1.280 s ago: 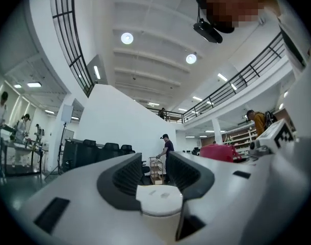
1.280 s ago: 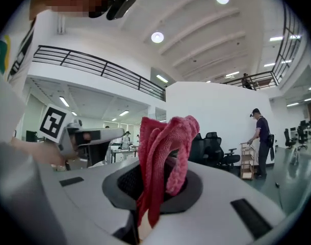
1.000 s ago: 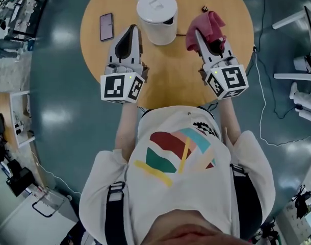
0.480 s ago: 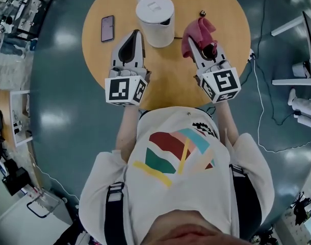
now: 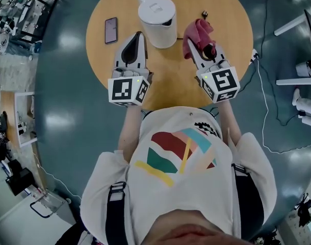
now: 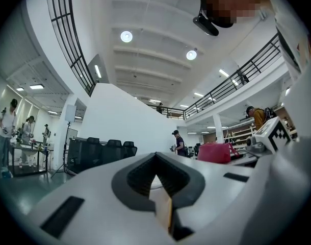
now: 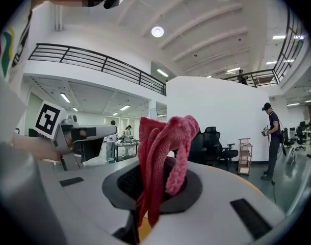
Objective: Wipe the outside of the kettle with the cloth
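Round wooden worktop (image 5: 165, 83) on a glossy teal floor (image 5: 63, 86), in a big white hall with a railed balcony (image 7: 94, 59). The white kettle (image 5: 157, 20) sits near the far edge, lid on. Of the 2 tongs, the left tongs (image 5: 138, 35) are near the kettle's left, closed tight and empty. The right tongs (image 5: 192, 47) are near its right, clamping the pink cloth (image 5: 198, 32). A phone (image 5: 111, 30) lies left of the kettle.

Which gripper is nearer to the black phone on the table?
Left. The left gripper is beside the phone; the right gripper, holding the cloth, is beyond the kettle.
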A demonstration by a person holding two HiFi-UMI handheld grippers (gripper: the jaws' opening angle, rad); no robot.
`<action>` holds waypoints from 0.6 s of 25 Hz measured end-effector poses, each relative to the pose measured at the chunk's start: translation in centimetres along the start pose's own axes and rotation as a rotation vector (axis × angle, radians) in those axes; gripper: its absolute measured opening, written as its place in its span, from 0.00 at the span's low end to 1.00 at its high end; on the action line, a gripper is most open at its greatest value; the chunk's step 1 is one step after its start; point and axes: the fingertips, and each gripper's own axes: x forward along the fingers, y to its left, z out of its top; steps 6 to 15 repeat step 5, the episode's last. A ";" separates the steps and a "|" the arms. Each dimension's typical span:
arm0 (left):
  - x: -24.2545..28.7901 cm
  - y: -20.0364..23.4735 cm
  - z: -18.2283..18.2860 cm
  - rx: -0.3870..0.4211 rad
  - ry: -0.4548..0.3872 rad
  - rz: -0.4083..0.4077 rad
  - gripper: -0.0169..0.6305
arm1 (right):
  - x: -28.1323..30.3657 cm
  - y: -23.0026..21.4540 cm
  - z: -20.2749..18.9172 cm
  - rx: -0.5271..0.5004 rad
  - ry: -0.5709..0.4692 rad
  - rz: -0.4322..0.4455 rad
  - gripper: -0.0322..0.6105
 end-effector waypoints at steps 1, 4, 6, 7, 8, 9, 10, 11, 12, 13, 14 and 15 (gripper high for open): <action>-0.2 -0.2 -0.1 -0.001 0.000 0.001 0.09 | -0.3 0.1 -0.2 -0.001 0.001 0.000 0.11; -0.7 -0.8 -0.2 -0.003 -0.001 0.004 0.09 | -1.1 0.1 -0.7 -0.013 0.009 0.002 0.11; -0.8 -1.0 -0.3 -0.004 -0.001 0.006 0.09 | -1.3 0.1 -0.8 -0.019 0.013 0.004 0.11; -0.8 -1.0 -0.3 -0.004 -0.001 0.006 0.09 | -1.3 0.1 -0.8 -0.019 0.013 0.004 0.11; -0.8 -1.0 -0.3 -0.004 -0.001 0.006 0.09 | -1.3 0.1 -0.8 -0.019 0.013 0.004 0.11; -0.8 -1.0 -0.3 -0.004 -0.001 0.006 0.09 | -1.3 0.1 -0.8 -0.019 0.013 0.004 0.11; -0.8 -1.0 -0.3 -0.004 -0.001 0.006 0.09 | -1.3 0.1 -0.8 -0.019 0.013 0.004 0.11; -0.8 -1.0 -0.3 -0.004 -0.001 0.006 0.09 | -1.3 0.1 -0.8 -0.019 0.013 0.004 0.11; -0.8 -1.0 -0.3 -0.004 -0.001 0.006 0.09 | -1.3 0.1 -0.8 -0.019 0.013 0.004 0.11; -0.8 -1.0 -0.3 -0.004 -0.001 0.006 0.09 | -1.3 0.1 -0.8 -0.019 0.013 0.004 0.11; -0.8 -1.0 -0.3 -0.004 -0.001 0.006 0.09 | -1.3 0.1 -0.8 -0.019 0.013 0.004 0.11; -0.8 -1.0 -0.3 -0.004 -0.001 0.006 0.09 | -1.3 0.1 -0.8 -0.019 0.013 0.004 0.11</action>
